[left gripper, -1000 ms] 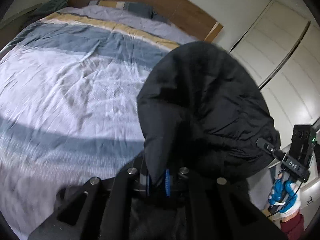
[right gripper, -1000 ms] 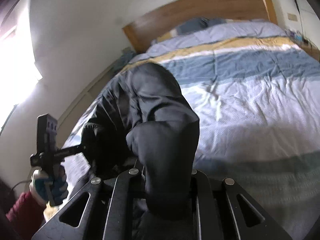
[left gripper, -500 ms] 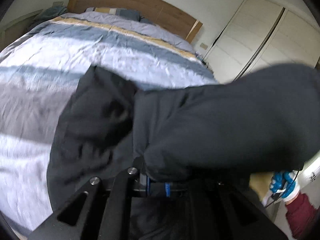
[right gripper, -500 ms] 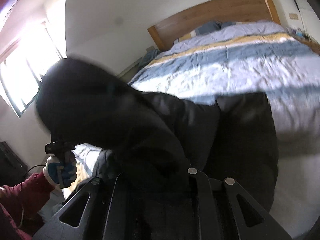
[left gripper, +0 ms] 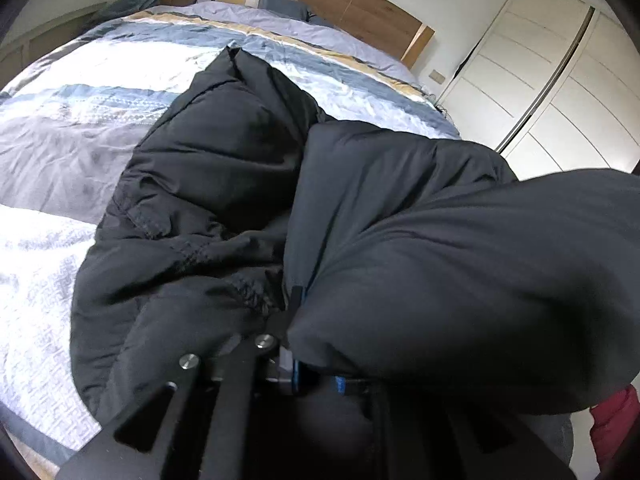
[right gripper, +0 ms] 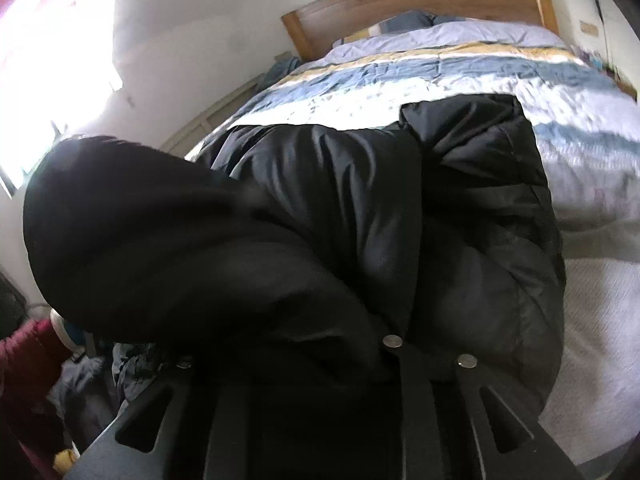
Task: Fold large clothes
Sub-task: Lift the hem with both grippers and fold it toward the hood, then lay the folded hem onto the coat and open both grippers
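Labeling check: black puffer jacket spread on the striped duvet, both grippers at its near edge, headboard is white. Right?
Not quite. The headboard is brown wood, not white, as the right wrist view shows. The rest holds: the black puffer jacket lies on the striped duvet, with the left gripper and right gripper at its near edge.

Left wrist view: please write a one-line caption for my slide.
Left gripper clamps a black puffer jacket, its far part spread across the striped duvet.
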